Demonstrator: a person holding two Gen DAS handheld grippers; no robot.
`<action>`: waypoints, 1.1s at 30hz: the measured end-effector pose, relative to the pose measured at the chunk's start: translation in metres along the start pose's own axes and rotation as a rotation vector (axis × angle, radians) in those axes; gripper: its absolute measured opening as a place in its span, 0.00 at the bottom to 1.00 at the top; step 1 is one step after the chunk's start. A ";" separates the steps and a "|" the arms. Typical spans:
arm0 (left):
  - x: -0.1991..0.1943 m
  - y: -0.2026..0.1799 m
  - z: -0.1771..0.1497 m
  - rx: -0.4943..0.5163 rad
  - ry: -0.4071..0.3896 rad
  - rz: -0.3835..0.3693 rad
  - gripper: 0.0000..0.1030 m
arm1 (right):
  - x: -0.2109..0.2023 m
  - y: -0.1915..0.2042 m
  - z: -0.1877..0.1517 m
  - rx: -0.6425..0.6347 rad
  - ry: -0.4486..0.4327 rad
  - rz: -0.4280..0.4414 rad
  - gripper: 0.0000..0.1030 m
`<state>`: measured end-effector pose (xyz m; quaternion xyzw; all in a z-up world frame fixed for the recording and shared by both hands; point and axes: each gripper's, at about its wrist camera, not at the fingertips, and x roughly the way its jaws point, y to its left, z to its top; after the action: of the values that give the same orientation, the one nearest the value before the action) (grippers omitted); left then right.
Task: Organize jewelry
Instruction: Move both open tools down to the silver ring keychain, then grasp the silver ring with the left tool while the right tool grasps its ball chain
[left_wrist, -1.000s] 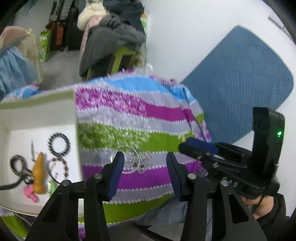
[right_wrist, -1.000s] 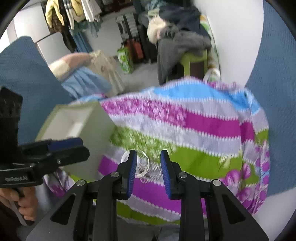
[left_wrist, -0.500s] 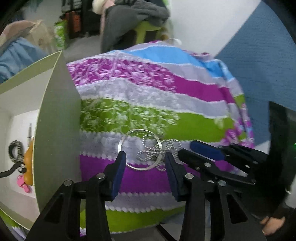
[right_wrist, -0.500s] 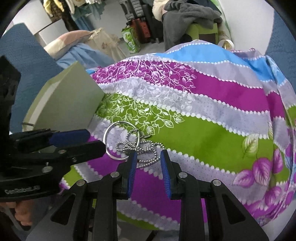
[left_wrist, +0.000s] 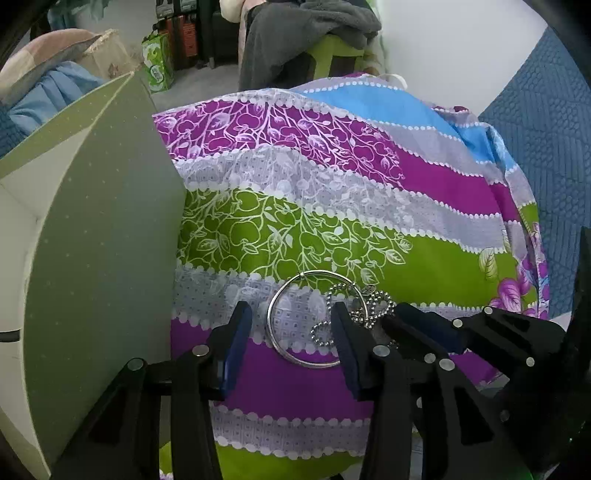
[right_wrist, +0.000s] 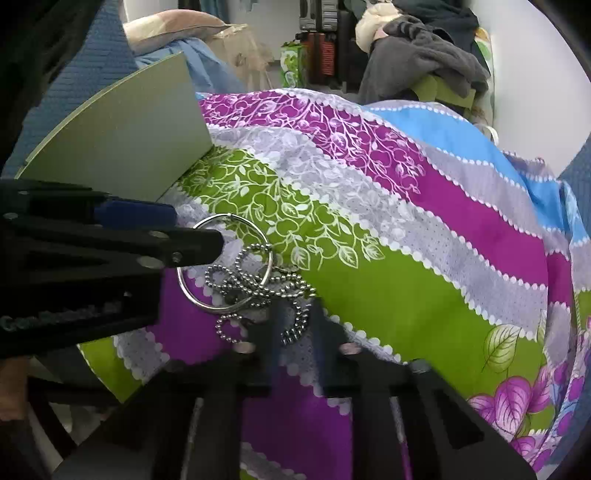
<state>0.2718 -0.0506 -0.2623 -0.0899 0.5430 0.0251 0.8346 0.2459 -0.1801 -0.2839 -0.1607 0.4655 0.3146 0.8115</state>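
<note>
From my left wrist view, both grippers have dropped close to the striped cloth (left_wrist: 332, 221) over the last second. My left gripper (left_wrist: 291, 343) stands about half open, gripping nothing, its jaws astride the near arc of the silver bangle (left_wrist: 275, 314), which lies flat with the ball chain (left_wrist: 354, 314) tangled across it. The green box (left_wrist: 99, 240) wall stands just beside my left finger; little room on that side. In the right wrist view, my right gripper (right_wrist: 291, 325) has just been closing and now reads shut, apparently on a loop of the ball chain (right_wrist: 258, 284), though motion blur hides the pads. I judge the chain pick begun. The bangle (right_wrist: 192, 291) overlaps the chain, so lifting may drag it. Cloth to the right lies open.
</note>
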 end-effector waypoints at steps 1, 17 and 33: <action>0.002 0.000 0.000 0.002 0.002 -0.001 0.44 | -0.001 0.000 -0.001 0.001 0.002 -0.025 0.04; 0.023 -0.013 0.013 0.139 -0.007 0.027 0.41 | -0.021 -0.066 -0.015 0.267 -0.009 -0.095 0.02; 0.011 -0.018 0.013 0.227 -0.044 -0.010 0.04 | -0.047 -0.062 0.003 0.325 -0.088 -0.030 0.02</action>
<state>0.2904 -0.0668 -0.2653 0.0029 0.5236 -0.0387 0.8511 0.2715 -0.2413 -0.2440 -0.0205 0.4718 0.2297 0.8510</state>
